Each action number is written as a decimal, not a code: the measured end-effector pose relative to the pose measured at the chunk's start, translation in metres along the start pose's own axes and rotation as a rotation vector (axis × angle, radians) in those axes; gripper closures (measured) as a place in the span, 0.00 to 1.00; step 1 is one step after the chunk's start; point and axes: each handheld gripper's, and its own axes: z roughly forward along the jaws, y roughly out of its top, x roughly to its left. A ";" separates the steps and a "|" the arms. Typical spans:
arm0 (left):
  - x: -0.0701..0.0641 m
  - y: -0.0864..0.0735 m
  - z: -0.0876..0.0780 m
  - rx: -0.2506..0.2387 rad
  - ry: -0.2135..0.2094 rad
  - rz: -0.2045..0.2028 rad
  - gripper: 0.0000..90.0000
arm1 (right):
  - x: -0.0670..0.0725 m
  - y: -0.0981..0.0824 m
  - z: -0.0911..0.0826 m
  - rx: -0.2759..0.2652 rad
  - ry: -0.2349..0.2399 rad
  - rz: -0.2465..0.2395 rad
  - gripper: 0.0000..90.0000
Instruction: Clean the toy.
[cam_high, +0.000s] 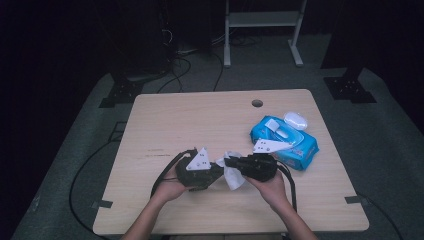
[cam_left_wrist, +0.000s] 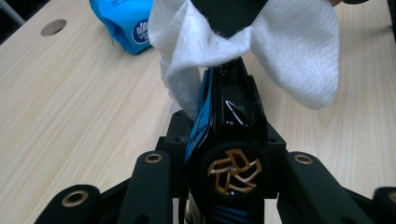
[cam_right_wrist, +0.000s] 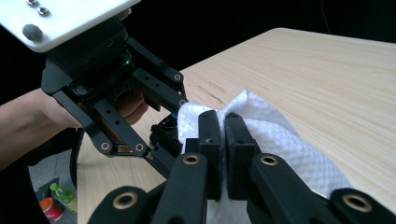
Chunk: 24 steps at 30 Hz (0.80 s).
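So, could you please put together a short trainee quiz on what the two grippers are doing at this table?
1. True or false: the right gripper is shut on the white wet wipe.
2. What does the left gripper clamp? A) the wipe pack lid B) a black toy-like object with blue trim and a gold wheel C) a cable
3. Where does the blue wet-wipe pack lie in the high view?

Key: 1 true. 2 B: the black object. 3 On the table, at its right side, beyond the right gripper.
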 end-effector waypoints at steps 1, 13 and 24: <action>0.000 0.000 -0.001 -0.001 0.000 0.001 0.73 | -0.001 -0.001 0.000 0.001 -0.002 0.004 0.96; 0.002 -0.001 -0.003 -0.015 0.005 -0.011 0.73 | -0.011 -0.010 0.003 -0.019 0.024 0.071 0.96; 0.002 -0.001 -0.003 -0.027 0.000 -0.020 0.74 | -0.014 -0.014 0.004 -0.008 0.027 0.088 0.96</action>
